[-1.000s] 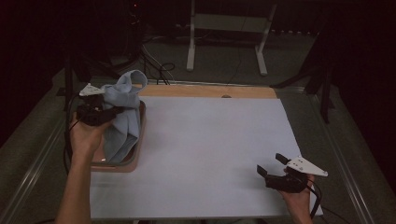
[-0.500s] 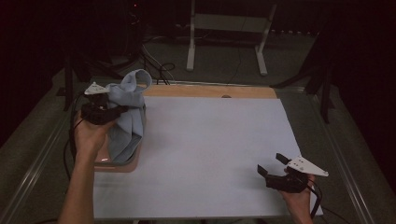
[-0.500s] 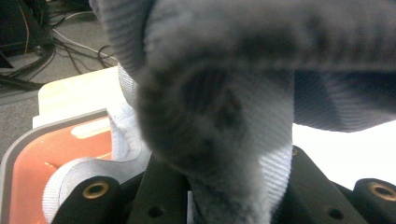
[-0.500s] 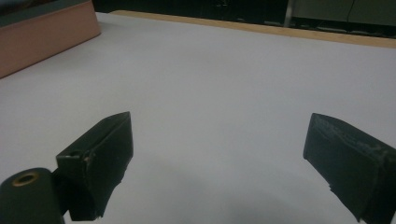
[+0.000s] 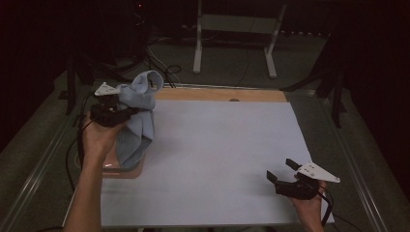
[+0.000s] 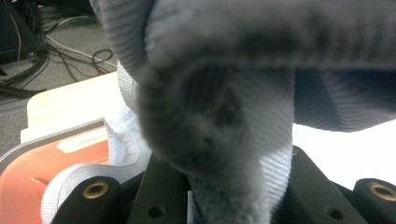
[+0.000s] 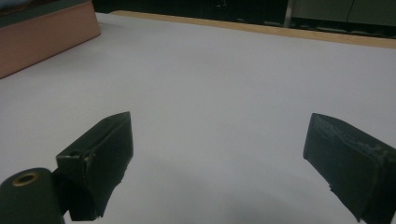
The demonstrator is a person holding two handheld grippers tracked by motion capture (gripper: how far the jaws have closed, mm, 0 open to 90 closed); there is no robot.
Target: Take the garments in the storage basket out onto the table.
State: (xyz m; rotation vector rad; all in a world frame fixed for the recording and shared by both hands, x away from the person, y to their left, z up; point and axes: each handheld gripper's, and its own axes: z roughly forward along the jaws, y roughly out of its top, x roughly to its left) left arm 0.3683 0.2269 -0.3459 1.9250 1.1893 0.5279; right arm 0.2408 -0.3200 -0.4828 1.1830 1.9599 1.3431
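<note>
Left gripper (image 5: 126, 112): clamped on a light blue cloth (image 5: 138, 121), held above the orange tray (image 5: 126, 170) at the left edge of the worktop (image 5: 217, 145). In the high view, the cloth rises in a loop above the gripper and hangs down in a long fold whose lower end reaches the tray; whether it rests on the tray floor or only brushes it cannot be told from that angle. In the left gripper view, the ribbed blue cloth (image 6: 224, 116) bunches up directly between the 2 black jaws, and the orange tray (image 6: 42, 163) with its grey rim lies below and to the left.

Right gripper (image 5: 284, 170): positioned near the front right corner of the worktop, well apart from the cloth and tray. Its 2 jaws stand wide with nothing between them. In the right gripper view (image 7: 219, 154) both jaws frame the bare white surface; the side wall of the tray (image 7: 46, 37) appears at the upper left, far off across the worktop.

Worktop: white sheet covering, with a wooden strip (image 5: 217, 94) exposed along the far edge. A white metal stand (image 5: 237, 38) is on the floor beyond the worktop, with black cables (image 5: 164, 63) lying to its left.
</note>
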